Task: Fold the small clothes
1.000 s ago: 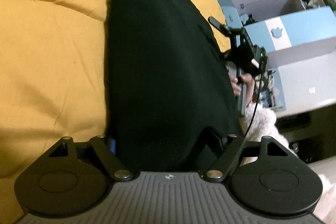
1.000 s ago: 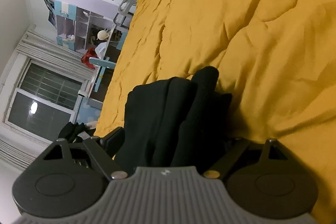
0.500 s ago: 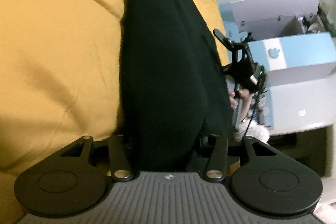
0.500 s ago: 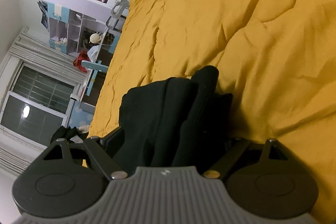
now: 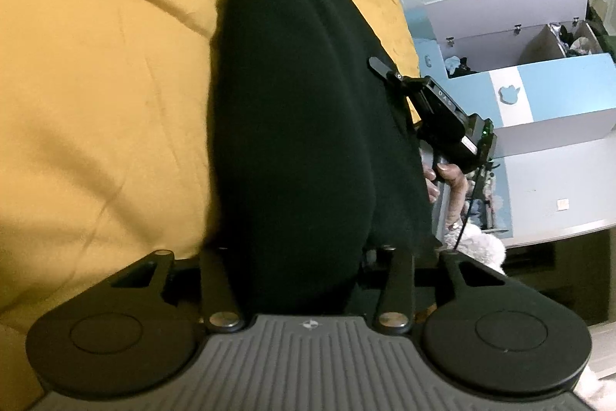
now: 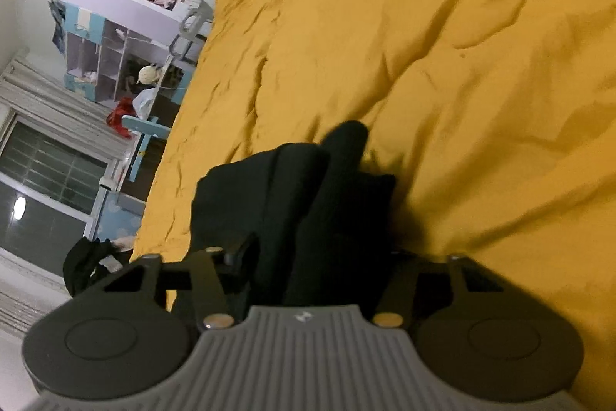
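Both jaws have just been closing onto black garment [image 5: 292,141] on mustard quilt [image 6: 423,45].

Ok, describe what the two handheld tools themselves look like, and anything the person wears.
Each tool has a grey ribbed body with a small white logo, two round black discs and black link arms on silver pivots: left tool, right tool. From the left wrist view, the right one shows a black block with a green light, a thin black cable and a fluffy white cuff.
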The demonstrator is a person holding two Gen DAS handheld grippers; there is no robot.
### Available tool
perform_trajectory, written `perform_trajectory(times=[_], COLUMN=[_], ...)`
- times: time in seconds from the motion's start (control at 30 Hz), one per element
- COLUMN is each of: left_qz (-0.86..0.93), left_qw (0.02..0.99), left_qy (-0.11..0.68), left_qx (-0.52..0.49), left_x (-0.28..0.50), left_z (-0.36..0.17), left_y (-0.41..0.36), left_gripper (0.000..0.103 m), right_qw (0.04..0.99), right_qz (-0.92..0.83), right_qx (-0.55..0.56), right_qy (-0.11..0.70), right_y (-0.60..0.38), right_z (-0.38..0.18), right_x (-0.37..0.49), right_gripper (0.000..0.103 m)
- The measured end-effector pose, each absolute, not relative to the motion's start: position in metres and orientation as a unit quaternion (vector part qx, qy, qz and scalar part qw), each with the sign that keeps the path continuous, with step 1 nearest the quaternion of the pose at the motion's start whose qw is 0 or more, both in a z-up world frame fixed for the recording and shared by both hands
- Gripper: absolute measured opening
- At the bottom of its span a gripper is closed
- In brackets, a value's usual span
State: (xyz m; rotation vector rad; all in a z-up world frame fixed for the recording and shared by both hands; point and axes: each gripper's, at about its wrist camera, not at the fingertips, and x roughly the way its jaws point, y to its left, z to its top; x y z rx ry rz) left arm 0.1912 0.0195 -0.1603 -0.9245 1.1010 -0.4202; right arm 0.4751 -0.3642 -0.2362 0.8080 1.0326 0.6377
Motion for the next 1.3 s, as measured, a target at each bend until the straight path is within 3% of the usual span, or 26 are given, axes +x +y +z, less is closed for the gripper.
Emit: perform_trajectory(times=[0.27,0.5,0.93,1.13,1.3], left_qz=[-0.180,-0.196,-0.222,-0.186,-0.143], left_qw=[0.758,0.775,0.797,0.827,0.841], left_qy=[0.482,0.459,0.373,0.309,0.294], left_qx=[-0.400,-0.387,-0.419,-0.431,-0.432], left_x=[0.187,0.185,0.160,0.145,0.144], left_z=[-0.148,-0.132,-0.095,-0.078,-0.089], left_y=[0.012,0.003,0.002,0.022,0.029], left_gripper=[0.036,0.027,0.026,0.026,0.026], right_qw=[0.762,0.787,0.809,0.792,0.762], right_qz=[0.284,0.297,0.352,0.424,0.467], right_qx=[0.369,0.353,0.296,0.281,0.287], right_qy=[0.450,0.409,0.366,0.337,0.346], right_y=[-0.366,-0.362,-0.311,-0.227,-0.133], right_z=[-0.217,-0.166,-0.046,-0.001,-0.005], right_x=[0.465,0.446,0.406,0.417,0.453], right_gripper=[0.029,0.026,0.026,0.026,0.026])
